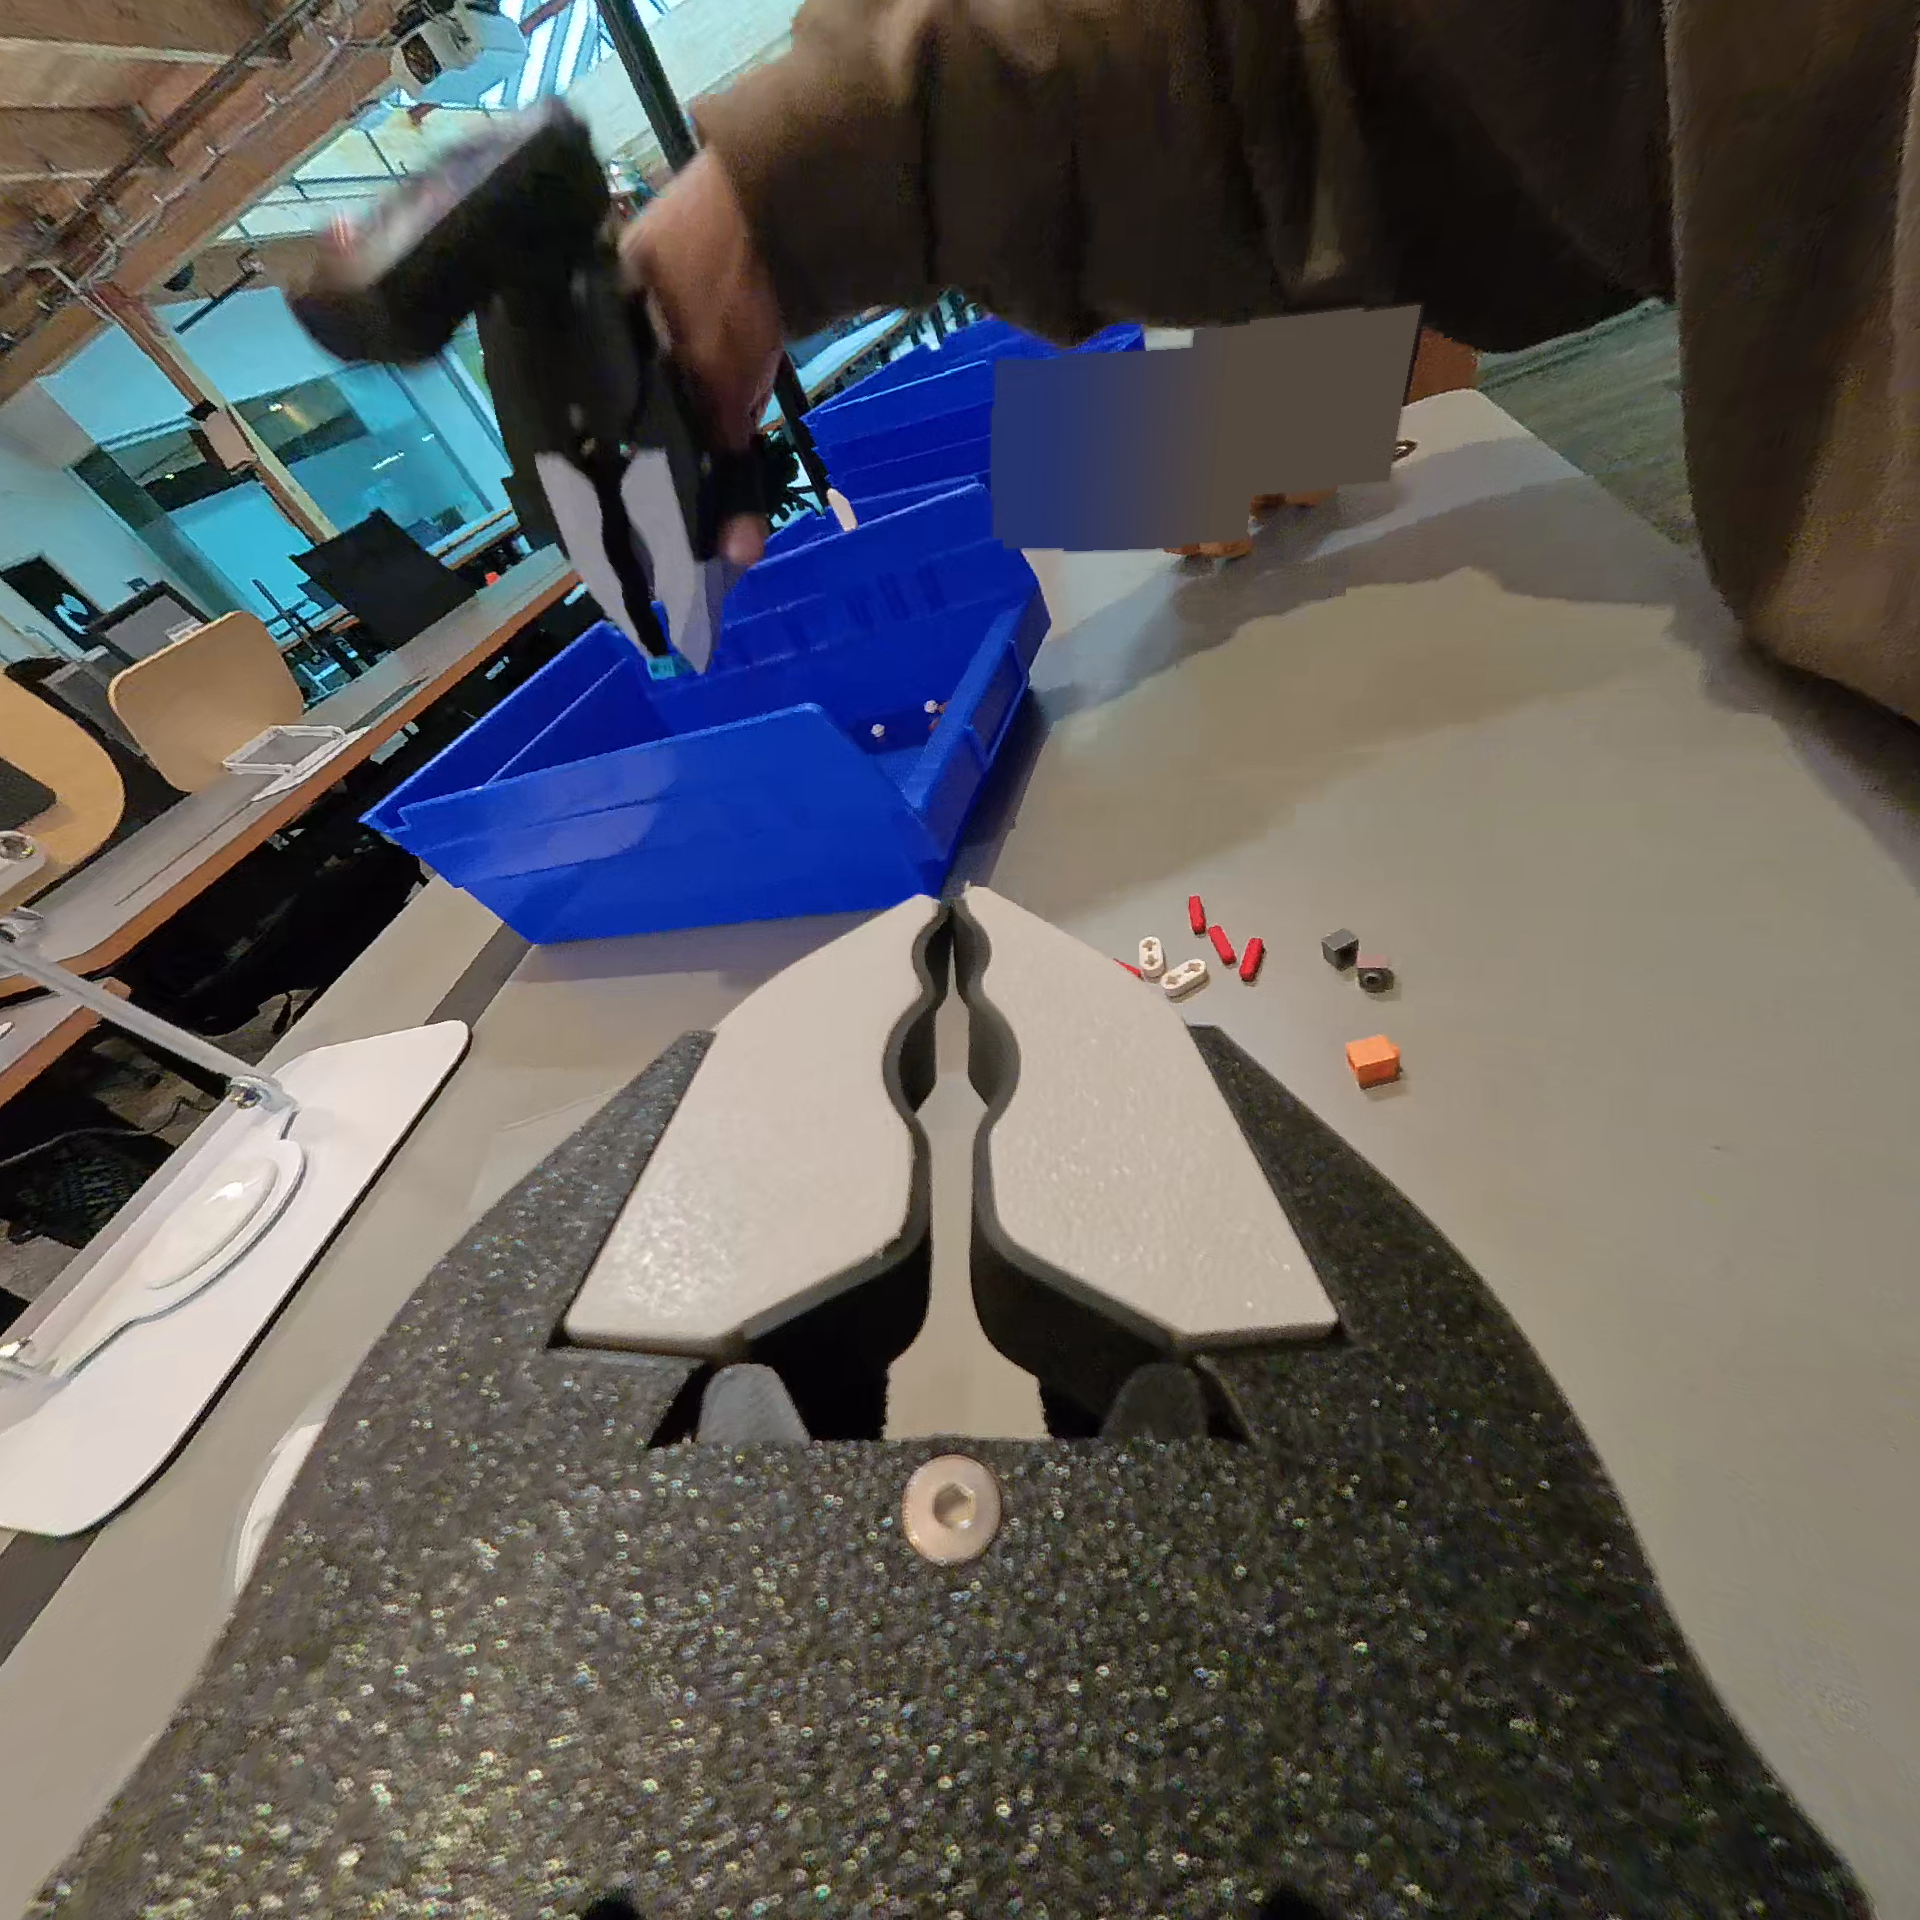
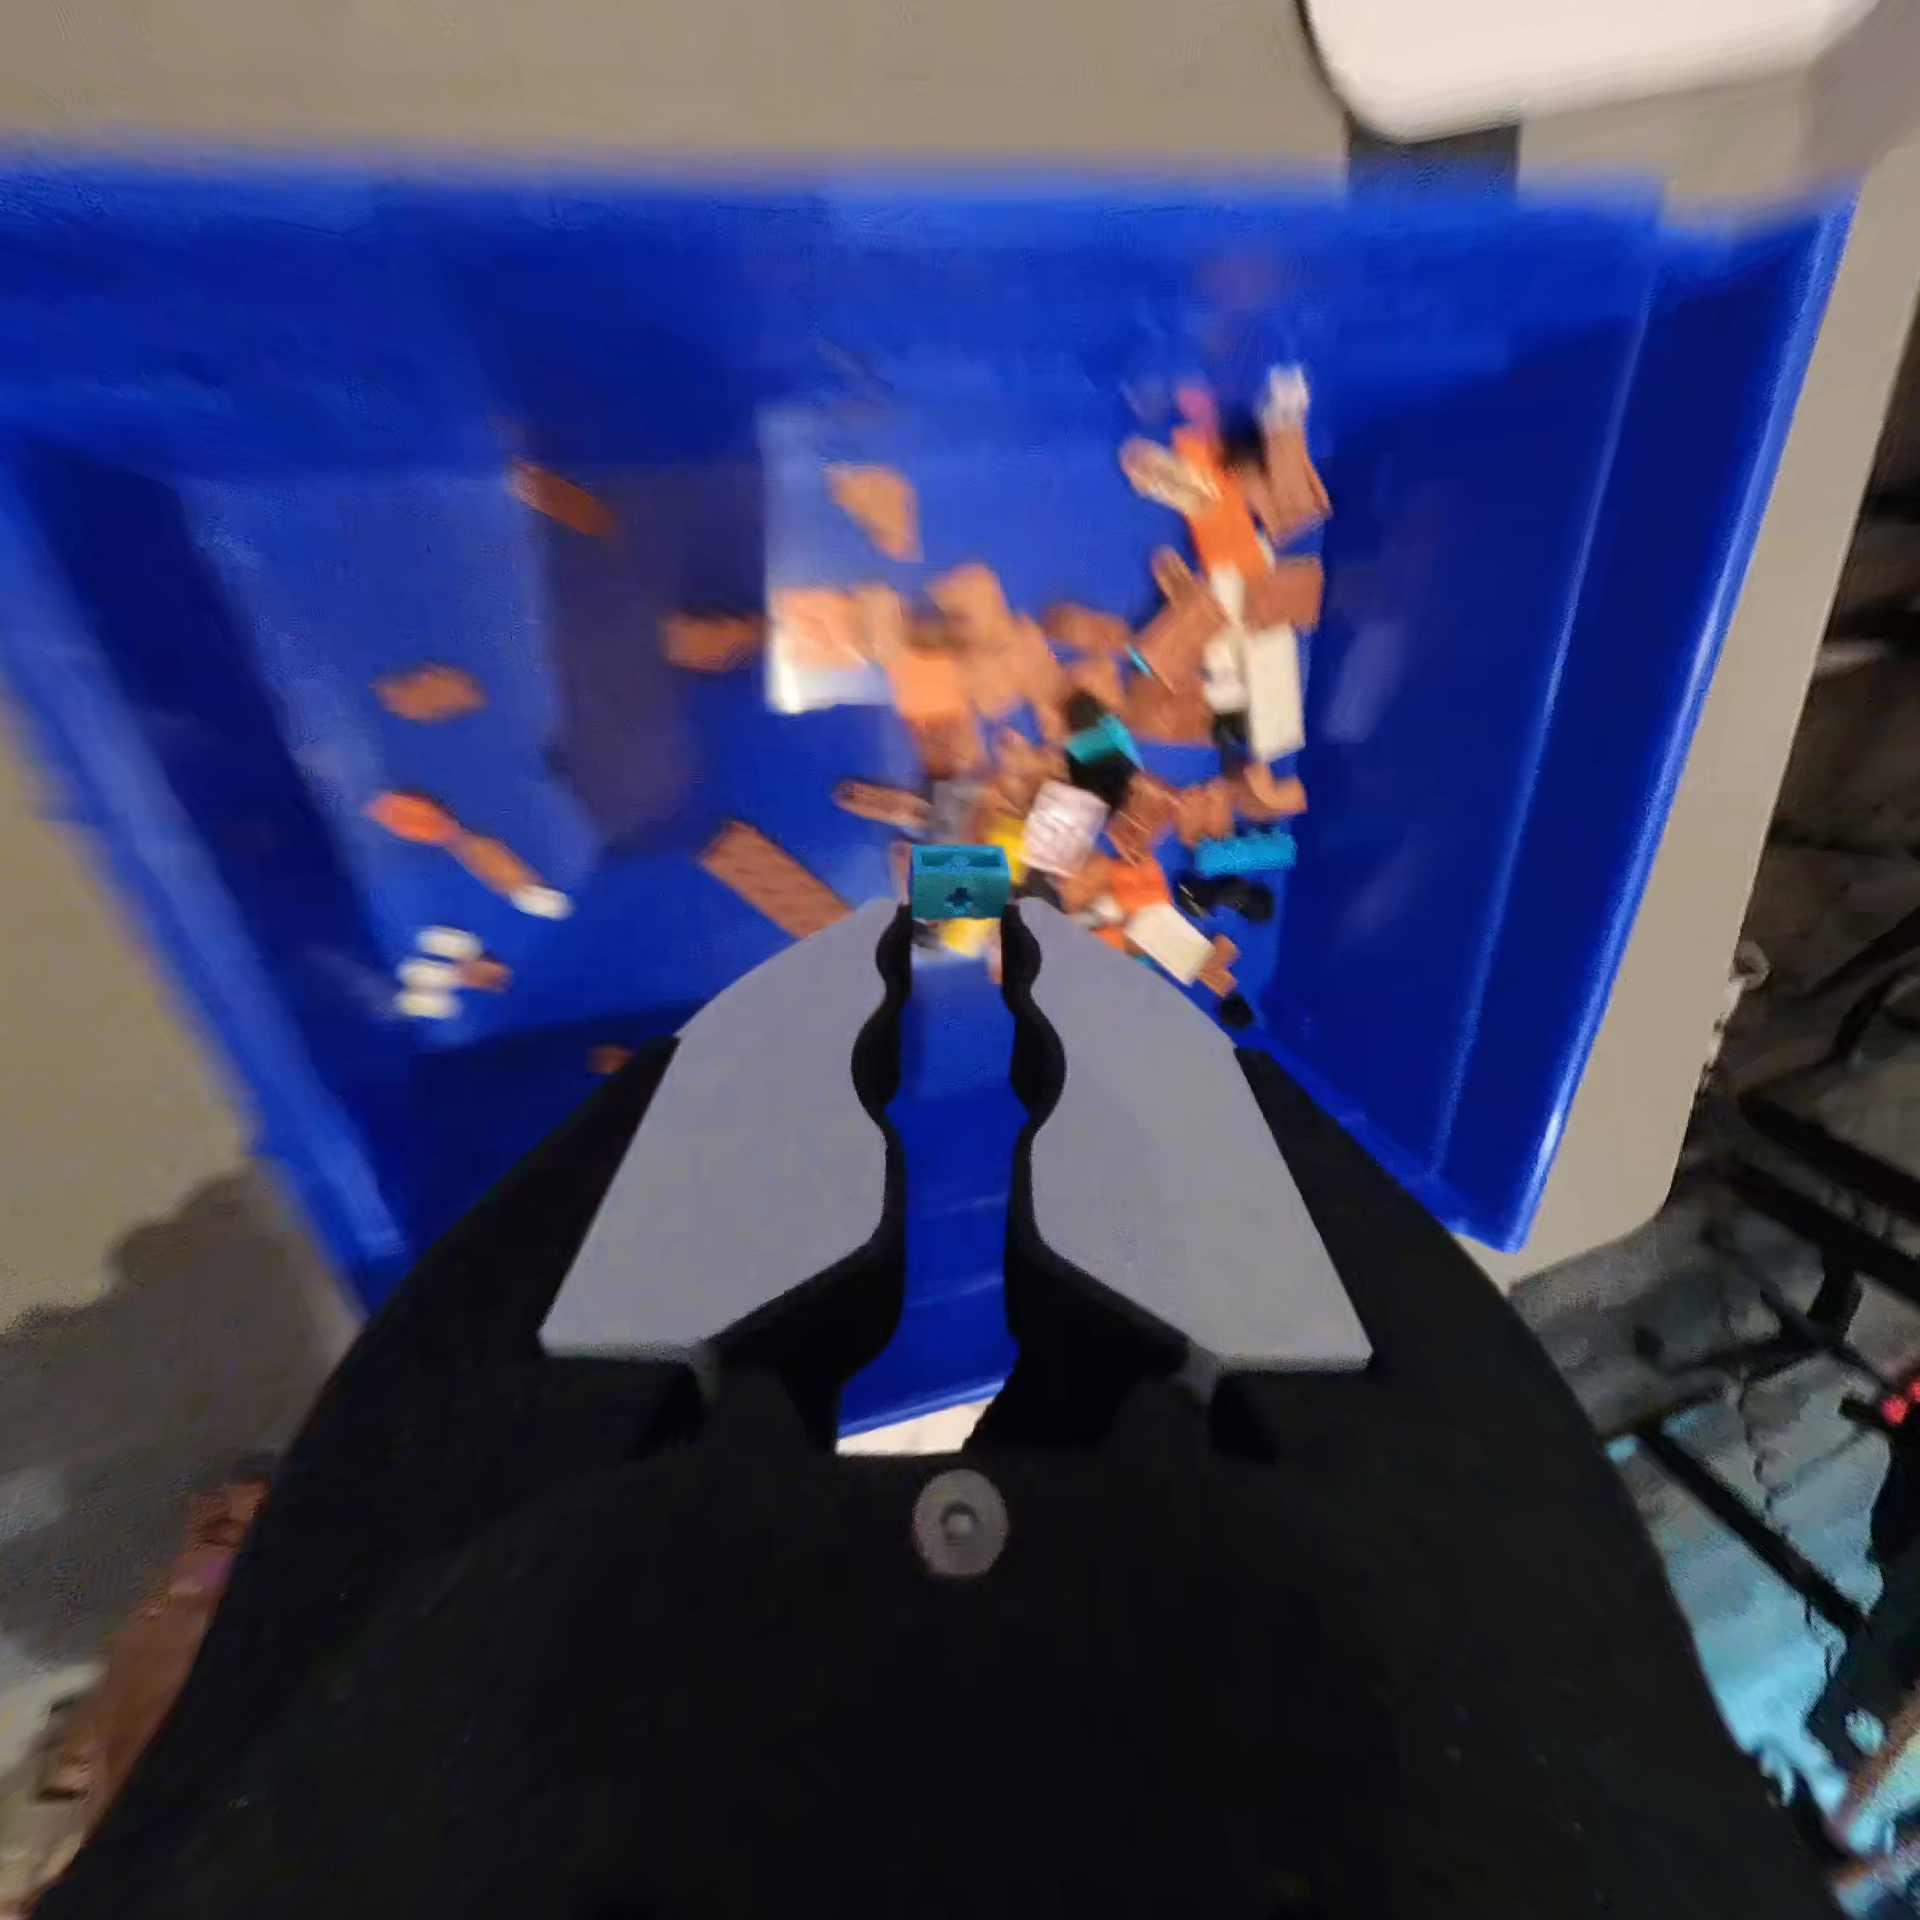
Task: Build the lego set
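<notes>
One tiny teal brick (image 2: 958, 881) was pinched at the very tips of the right gripper (image 2: 957, 906), above the blue bin (image 2: 1662, 727). Light, hard, slick plastic, so probably best squeezed across flat sides. Left gripper (image 1: 952, 906) sat closed and empty over the bench (image 1: 1558, 1247).

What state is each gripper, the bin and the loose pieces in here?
Left gripper: shut, empty, low over the table.
Right gripper: shut on teal brick, above the bin.
Blue bin: open, holding mixed pieces.
Orange brick: loose on the table.
Red pins: lying loose.
</notes>
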